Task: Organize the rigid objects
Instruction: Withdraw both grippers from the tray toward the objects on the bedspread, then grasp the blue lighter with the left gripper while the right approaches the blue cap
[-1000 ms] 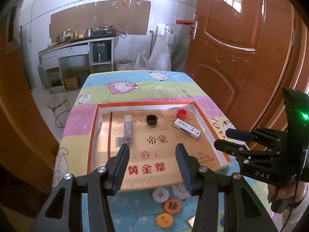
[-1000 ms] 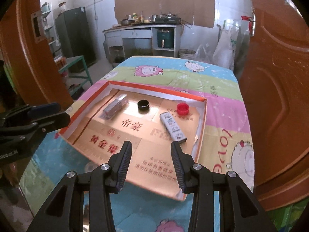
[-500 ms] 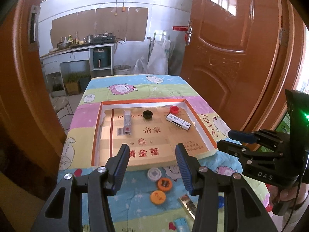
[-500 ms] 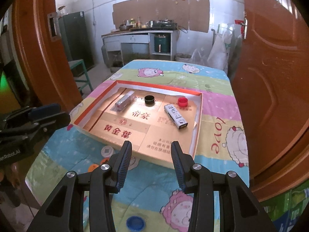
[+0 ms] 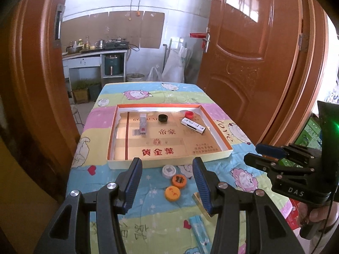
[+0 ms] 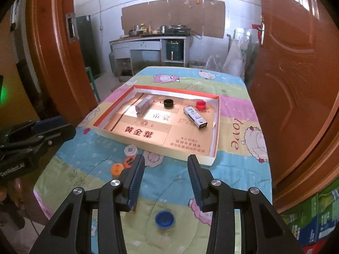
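Four items sit in my tray point(image 5: 216, 127): two boxes point(image 5: 193, 125), both long-axis diagonal, plus two caps point(image 5: 163, 118). Four caps point(image 5: 179, 181) lie on the tabletop. Both tools point(image 5: 167, 182) point(image 6: 166, 177) hover agape, empty.

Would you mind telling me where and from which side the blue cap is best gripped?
Grip the blue cap across its round rim, coming straight down from above: it lies flat on the cloth, clear of other items, just ahead of the open right tongs.
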Demonstrator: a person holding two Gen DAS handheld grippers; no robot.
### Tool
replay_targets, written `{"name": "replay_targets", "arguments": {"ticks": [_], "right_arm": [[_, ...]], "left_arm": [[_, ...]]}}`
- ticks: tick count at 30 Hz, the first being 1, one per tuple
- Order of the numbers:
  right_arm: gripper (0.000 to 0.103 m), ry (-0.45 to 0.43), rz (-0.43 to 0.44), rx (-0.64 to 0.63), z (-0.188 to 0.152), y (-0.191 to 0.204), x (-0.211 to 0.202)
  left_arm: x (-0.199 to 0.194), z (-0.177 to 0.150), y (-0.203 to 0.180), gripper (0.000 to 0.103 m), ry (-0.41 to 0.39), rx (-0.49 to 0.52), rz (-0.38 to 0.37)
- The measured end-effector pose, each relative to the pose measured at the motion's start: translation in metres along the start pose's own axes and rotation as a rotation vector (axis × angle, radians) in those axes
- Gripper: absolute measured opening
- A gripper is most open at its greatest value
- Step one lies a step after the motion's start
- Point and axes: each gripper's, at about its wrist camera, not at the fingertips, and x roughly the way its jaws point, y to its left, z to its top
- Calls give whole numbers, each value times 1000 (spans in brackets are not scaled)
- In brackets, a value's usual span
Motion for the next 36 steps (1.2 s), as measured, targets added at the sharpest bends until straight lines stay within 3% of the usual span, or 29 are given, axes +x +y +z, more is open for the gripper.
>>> {"name": "replay_targets", "arguments": {"ticks": [13, 24, 29, 36], "right_arm": [[43, -22, -60, 40, -33, 26, -18], [43, -46, -57, 111, -56, 30, -34], [51, -45, -55, 156, -65, 23, -37], [51, -24, -57, 172, -78, 15, -33]], "left_arm": [[-19, -37, -10, 49, 4, -19, -2], [-30, -62, -20, 49, -18, -9, 15], [-24, -73, -27, 49, -1, -8, 0], [0, -97, -47, 49, 56, 32, -17]]}}
